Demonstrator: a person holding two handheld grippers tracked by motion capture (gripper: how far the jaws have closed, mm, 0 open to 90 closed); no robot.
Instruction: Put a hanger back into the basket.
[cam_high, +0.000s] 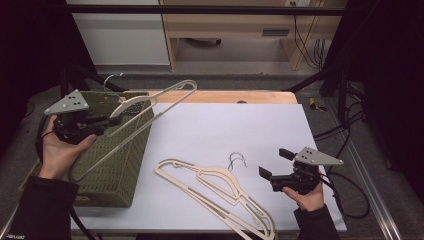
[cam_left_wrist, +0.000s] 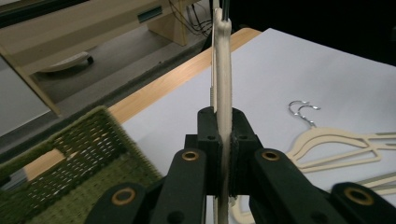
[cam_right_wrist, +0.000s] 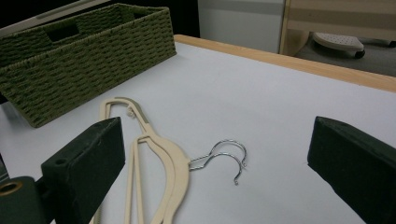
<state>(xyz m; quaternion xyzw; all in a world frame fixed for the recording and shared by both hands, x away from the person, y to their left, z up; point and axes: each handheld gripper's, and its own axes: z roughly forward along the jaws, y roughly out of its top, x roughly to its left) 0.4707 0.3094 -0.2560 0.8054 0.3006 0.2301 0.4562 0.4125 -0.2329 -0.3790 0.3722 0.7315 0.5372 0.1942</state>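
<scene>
Three cream hangers are in play: one is clamped edge-on between the closed jaws of the left gripper (cam_high: 102, 121), and two more lie stacked on the white mat to the right of the green woven basket (cam_high: 107, 187), their steel hooks (cam_high: 238, 159) pointing away from the person. The held hanger (cam_high: 150, 107) hangs in the air above the basket, its long bar slanting down over the basket's near right side and its metal hook sticking up over the basket's far rim; in the left gripper view the pads press on both faces of the thin plastic, so the grip looks firm. The right gripper (cam_high: 274, 164) rests well to the right of the basket, just beside the hooks of the stacked hangers (cam_high: 220, 187), with its jaws spread wide and nothing between them. The step in hand looks like carrying the first hanger to the basket for dropping in. Since the hanger is longer than the basket is wide, the next move probably calls for turning it to run along the basket's length, lowering it until it sits inside, and only then letting go; the free gripper is well placed to take the next hanger by its neck.
</scene>
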